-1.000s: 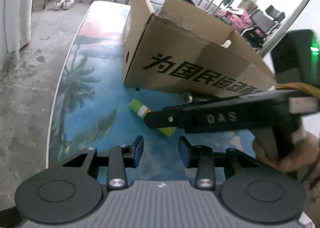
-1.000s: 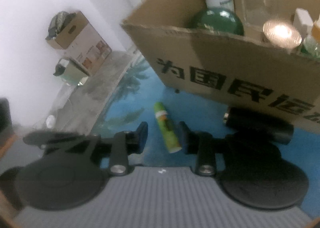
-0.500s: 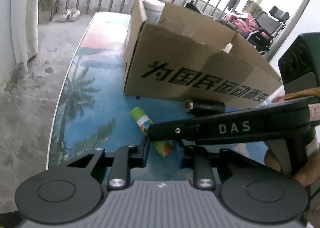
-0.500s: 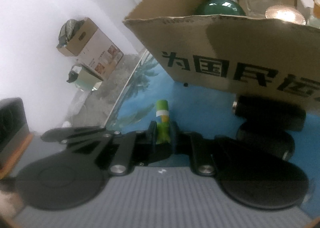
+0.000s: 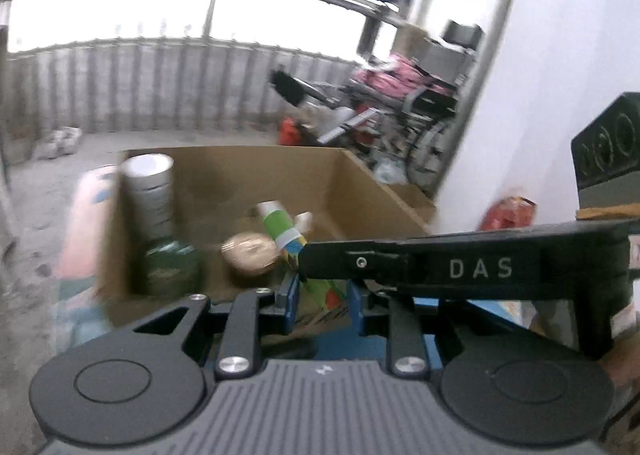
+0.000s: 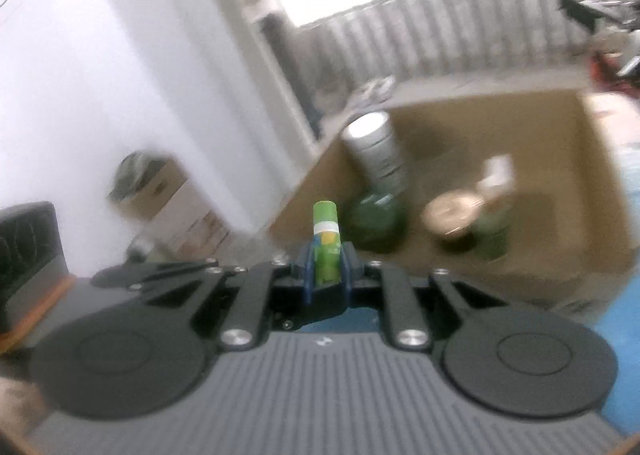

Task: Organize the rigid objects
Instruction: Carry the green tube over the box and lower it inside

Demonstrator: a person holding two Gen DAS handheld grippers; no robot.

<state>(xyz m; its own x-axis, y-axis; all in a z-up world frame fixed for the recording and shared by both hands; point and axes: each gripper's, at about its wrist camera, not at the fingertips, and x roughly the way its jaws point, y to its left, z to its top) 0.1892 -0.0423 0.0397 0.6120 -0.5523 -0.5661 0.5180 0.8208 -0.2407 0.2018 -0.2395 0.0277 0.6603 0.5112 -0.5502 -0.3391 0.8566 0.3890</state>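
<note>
Both tongs clamped on one slim green plastic tube [image 6: 326,245]: right gripper [image 6: 325,269] pinching its lower end, left gripper [image 5: 322,295] alongside. Long axis pointing forward and up. Open brown cardboard box [image 5: 360,183] just ahead and below; likely free room beside gold round lid [image 5: 250,251].
</note>
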